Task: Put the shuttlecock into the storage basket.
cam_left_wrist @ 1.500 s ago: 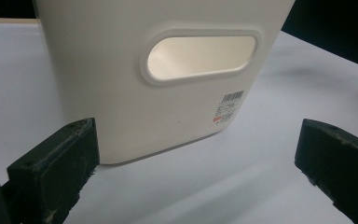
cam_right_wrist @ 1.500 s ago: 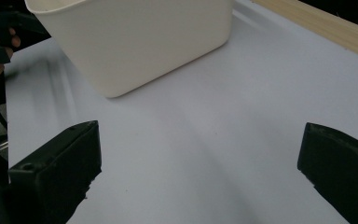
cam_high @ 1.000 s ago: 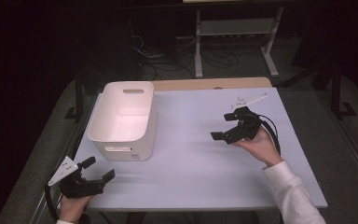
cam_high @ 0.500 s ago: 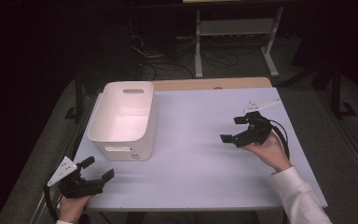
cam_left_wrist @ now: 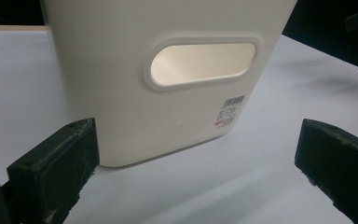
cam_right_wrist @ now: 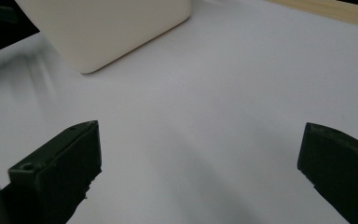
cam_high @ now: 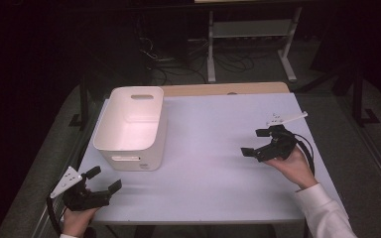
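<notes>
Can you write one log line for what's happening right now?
left tool: open, empty, near table corner, facing white bin | right tool: open, empty, above table | bin: upright

The left claw point(cam_high: 102, 179) is held low at the near left corner of the scene, gripped from below by the left hand point(cam_high: 77, 215), its jaws spread wide with nothing between them. The right claw point(cam_high: 258, 142) is held at the right by the right hand point(cam_high: 292, 166), a white sleeve point(cam_high: 325, 215) behind it, jaws likewise wide apart and pointed left.
</notes>
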`<move>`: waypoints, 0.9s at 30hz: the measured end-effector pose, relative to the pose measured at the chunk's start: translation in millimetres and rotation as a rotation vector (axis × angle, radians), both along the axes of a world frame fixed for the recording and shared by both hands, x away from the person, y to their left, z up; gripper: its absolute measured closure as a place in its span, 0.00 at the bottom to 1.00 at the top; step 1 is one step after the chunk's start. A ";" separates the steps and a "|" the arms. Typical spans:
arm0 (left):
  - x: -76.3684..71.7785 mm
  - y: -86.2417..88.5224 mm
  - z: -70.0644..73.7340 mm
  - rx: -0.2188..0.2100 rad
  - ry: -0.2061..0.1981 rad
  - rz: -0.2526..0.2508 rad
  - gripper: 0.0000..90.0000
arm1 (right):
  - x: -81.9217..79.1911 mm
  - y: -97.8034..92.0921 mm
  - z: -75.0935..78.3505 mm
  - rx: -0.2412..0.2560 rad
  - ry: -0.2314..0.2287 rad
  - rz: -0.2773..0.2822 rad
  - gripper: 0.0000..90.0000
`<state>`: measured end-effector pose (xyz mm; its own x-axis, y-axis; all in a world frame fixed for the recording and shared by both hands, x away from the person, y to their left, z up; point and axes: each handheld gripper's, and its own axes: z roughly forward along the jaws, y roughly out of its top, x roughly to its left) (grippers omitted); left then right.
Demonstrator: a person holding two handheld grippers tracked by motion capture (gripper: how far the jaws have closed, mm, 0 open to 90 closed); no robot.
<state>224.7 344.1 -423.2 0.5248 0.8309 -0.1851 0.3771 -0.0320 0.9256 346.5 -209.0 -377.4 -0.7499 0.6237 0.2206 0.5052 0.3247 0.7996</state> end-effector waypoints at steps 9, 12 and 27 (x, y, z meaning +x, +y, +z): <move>-0.4 -0.1 0.2 0.003 0.002 -0.003 0.00 | -7.0 -10.0 -10.0 0.007 -0.014 -0.040 0.00; -0.6 -0.1 0.3 0.005 0.003 -0.003 0.00 | -8.0 -12.0 -12.8 0.002 -0.012 -0.044 0.00; -0.5 0.8 0.3 0.026 0.002 -0.020 0.00 | -19.9 -23.0 -24.1 0.013 -0.034 -0.078 0.00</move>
<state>224.1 344.9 -422.9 0.5406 0.8250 -0.1647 0.3784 -0.0635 0.9235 326.6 -232.0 -401.5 -0.7066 0.6775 0.2043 0.5010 0.2751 0.8205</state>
